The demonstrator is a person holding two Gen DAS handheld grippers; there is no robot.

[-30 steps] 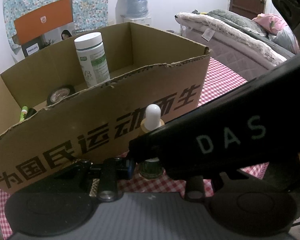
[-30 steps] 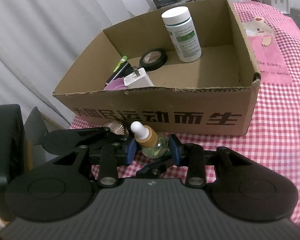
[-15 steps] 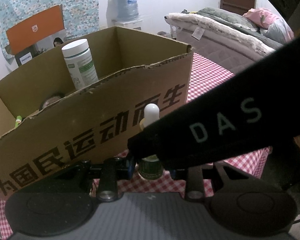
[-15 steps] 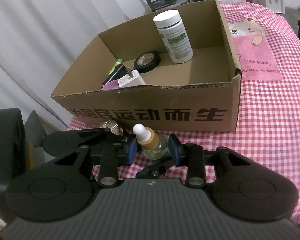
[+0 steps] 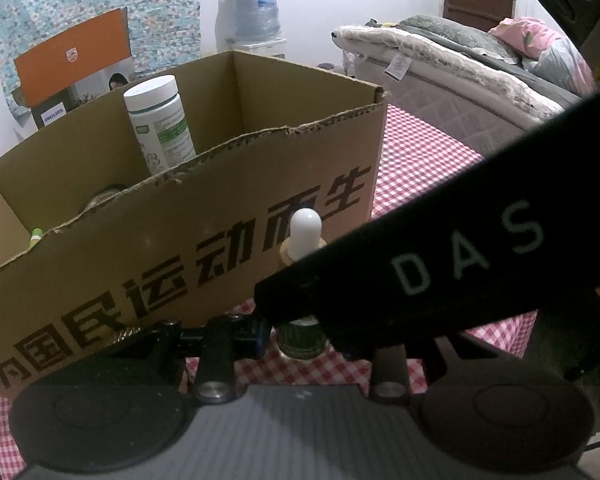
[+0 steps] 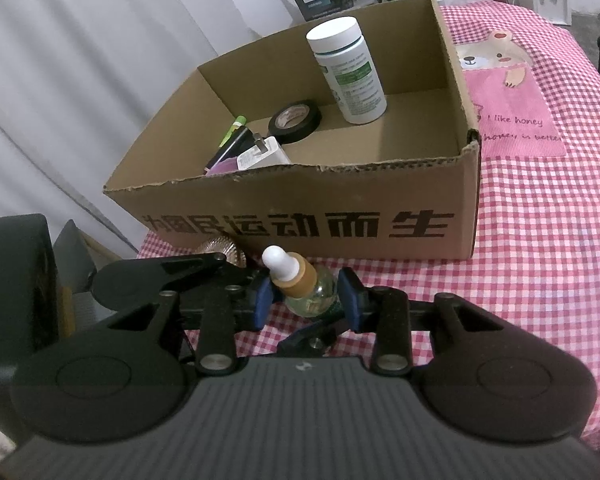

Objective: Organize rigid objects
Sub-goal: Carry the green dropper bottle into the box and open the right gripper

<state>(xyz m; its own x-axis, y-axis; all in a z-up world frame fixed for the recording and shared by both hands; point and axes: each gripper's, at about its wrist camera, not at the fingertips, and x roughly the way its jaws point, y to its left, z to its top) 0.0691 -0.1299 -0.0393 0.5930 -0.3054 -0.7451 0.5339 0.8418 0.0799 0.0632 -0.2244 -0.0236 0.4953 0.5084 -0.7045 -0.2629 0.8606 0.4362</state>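
A small glass dropper bottle (image 6: 305, 285) with a white bulb and tan collar sits between the blue pads of my right gripper (image 6: 306, 298), which is shut on it just in front of the cardboard box (image 6: 300, 216). In the left wrist view the same bottle (image 5: 302, 240) stands between the fingers of my left gripper (image 5: 300, 330), with the right gripper's black body (image 5: 440, 272) crossing in front; whether the left jaws touch the bottle is hidden. Inside the box are a white supplement bottle (image 6: 346, 70), black tape roll (image 6: 296, 120), white charger (image 6: 262, 154) and pens (image 6: 232, 136).
The box stands on a red-and-white checked tablecloth (image 6: 540, 240) with a pink bear patch (image 6: 508, 92). A ribbed glass object (image 6: 220, 248) lies left of the dropper bottle. A white curtain (image 6: 80, 80) hangs at the left. A bed (image 5: 460, 64) lies beyond the table.
The right gripper with the dropper bottle has risen slightly and pulled back a little from the box. The left gripper's view has shifted a little with it.
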